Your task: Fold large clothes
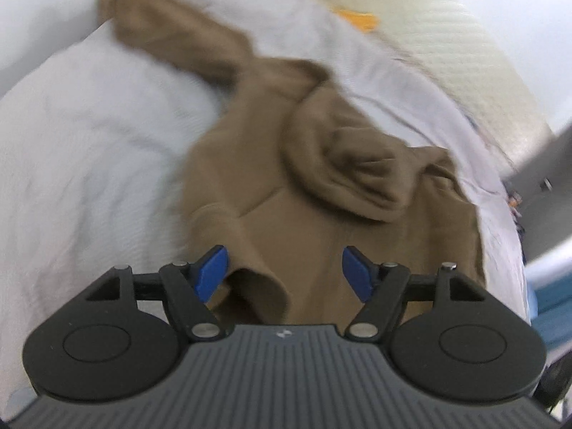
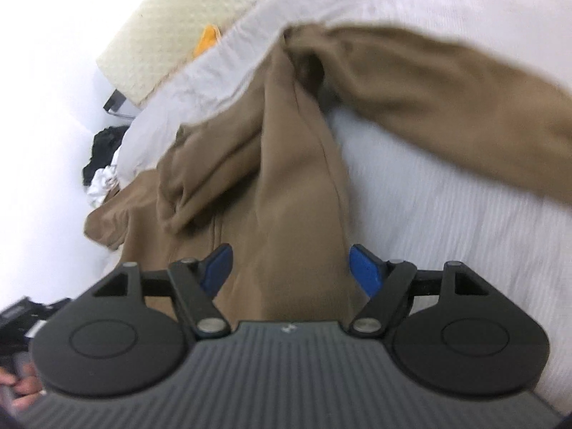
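A brown hooded sweatshirt (image 1: 286, 193) lies crumpled on a white bedsheet (image 1: 89, 150). In the left wrist view its hood (image 1: 357, 175) is bunched in the middle and one sleeve (image 1: 171, 32) stretches to the far left. My left gripper (image 1: 285, 273) is open just above the garment's near edge, holding nothing. In the right wrist view the sweatshirt (image 2: 286, 186) runs away from me, with a sleeve (image 2: 447, 93) spread to the right. My right gripper (image 2: 290, 271) is open over the brown fabric, holding nothing.
A cream textured pillow (image 1: 447, 46) and an orange item (image 1: 357, 18) lie at the bed's far edge; both show in the right wrist view (image 2: 153, 43). Dark and white clothes (image 2: 102, 161) lie off the bed's left side. A grey object (image 1: 543, 193) is at the right.
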`<control>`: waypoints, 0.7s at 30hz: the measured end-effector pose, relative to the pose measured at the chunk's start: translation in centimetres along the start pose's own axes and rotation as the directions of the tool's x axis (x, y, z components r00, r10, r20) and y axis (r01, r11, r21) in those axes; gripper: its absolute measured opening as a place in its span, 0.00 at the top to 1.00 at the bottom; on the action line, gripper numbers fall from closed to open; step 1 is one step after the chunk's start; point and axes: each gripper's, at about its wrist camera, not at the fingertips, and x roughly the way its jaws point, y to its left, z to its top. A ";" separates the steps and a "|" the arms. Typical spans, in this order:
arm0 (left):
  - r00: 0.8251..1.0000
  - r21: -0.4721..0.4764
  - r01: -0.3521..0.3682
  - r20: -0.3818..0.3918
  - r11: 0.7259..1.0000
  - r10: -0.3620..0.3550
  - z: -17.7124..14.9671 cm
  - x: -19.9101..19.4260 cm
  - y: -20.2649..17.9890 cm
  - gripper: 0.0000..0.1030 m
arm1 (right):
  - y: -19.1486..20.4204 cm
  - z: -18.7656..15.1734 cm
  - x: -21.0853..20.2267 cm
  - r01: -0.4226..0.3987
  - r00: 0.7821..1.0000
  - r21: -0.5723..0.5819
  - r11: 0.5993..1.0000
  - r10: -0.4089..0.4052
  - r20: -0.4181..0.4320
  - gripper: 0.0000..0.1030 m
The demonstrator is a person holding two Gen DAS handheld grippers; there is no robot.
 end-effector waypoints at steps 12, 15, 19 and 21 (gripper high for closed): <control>0.987 0.097 0.089 0.125 0.991 -0.101 -0.2 -1.4 -7.4 0.27 | 3.3 6.2 3.7 -0.079 0.992 -0.087 0.993 0.086 0.089 0.28; 0.985 0.088 0.148 0.081 0.985 -0.155 -1.3 2.0 -10.1 0.27 | 3.3 8.5 6.3 -0.089 0.988 -0.092 0.992 0.100 0.116 0.39; 0.976 0.158 0.214 -0.001 0.964 -0.217 -4.0 8.4 -14.7 0.27 | 3.1 10.5 9.3 -0.136 0.979 -0.142 0.981 0.155 0.134 0.59; 0.961 0.219 0.275 -0.045 0.936 -0.272 -5.6 11.9 -16.6 0.27 | 2.7 10.8 10.6 -0.135 0.979 -0.179 0.975 0.159 0.129 0.65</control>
